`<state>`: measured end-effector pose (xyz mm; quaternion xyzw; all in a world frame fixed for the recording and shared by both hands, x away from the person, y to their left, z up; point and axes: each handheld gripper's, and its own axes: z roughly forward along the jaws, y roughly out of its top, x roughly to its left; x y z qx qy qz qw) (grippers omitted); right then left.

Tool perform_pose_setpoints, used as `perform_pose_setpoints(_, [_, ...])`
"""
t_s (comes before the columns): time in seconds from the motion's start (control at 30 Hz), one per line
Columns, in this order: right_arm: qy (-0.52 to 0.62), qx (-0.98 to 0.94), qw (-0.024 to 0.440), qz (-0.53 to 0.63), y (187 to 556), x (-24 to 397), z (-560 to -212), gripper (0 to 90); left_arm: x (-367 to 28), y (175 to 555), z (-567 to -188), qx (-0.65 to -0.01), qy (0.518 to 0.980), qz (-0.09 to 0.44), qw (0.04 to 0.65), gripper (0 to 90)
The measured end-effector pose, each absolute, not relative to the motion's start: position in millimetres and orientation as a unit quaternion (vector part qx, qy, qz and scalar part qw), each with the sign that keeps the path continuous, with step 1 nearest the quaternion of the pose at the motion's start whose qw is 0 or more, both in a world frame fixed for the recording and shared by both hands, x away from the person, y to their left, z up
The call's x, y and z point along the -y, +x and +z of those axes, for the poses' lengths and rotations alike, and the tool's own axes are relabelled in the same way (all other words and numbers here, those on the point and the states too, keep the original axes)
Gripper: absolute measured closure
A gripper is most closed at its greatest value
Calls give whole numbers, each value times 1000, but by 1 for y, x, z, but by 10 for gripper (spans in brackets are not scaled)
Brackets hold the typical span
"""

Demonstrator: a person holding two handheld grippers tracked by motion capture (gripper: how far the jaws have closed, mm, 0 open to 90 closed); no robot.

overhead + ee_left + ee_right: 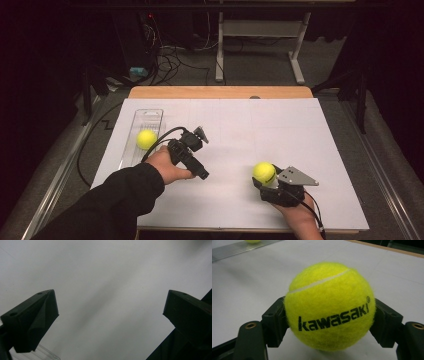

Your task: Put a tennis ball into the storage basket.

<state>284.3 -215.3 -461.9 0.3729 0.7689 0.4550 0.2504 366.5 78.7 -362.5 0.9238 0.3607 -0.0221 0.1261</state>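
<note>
A yellow tennis ball [263, 172] printed "kawasaki" [329, 302] sits on the white sheet at the front right. My right gripper [262, 180] [329, 323] is shut on it, one pad [274, 320] pressed against each side. A second tennis ball [146, 139] [252, 241] lies in a long clear plastic tray [150, 116] [234, 249] at the left. My left gripper [198, 156] is just right of that tray, low over the sheet. In its own view it [110, 307] is open wide with only bare white sheet between the jaws, and a tray corner [42, 353] shows at the bottom left.
The white sheet [260, 130] covers most of the wooden table [220, 92]. Beyond the far edge are a desk frame [297, 55] and loose cables [170, 60] on the floor. A black cable [85, 150] loops off the table's left side.
</note>
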Motion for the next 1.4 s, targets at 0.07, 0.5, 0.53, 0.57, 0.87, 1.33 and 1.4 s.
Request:
perform_pose_setpoints(0.07, [364, -774, 250, 454, 284, 210, -463, 271, -76, 366, -361, -359, 925, -23, 126, 5])
perform_pose_setpoints(0.5, [330, -789, 231, 464, 280, 180, -466, 271, -63, 365, -353, -345, 930, -21, 127, 6])
perform_pose_setpoints(0.53, [329, -790, 230, 464, 280, 177, -466, 271, -62, 365, -352, -344, 930, -21, 129, 6])
perform_pose_setpoints(0.57, [329, -789, 229, 465, 280, 175, -466, 271, -61, 365, -351, -339, 932, -23, 125, 5])
perform_pose_setpoints(0.87, [313, -789, 222, 479, 276, 163, -463, 271, -44, 361, -345, -324, 936, -23, 132, 5])
perform_pose_setpoints(1.33, [300, -794, 214, 484, 274, 152, -462, 271, -12, 355, -347, -300, 945, -34, 127, 5])
perform_pose_setpoints(1.4, [299, -793, 216, 485, 274, 152, -463, 271, -8, 354, -349, -296, 946, -38, 124, 5])
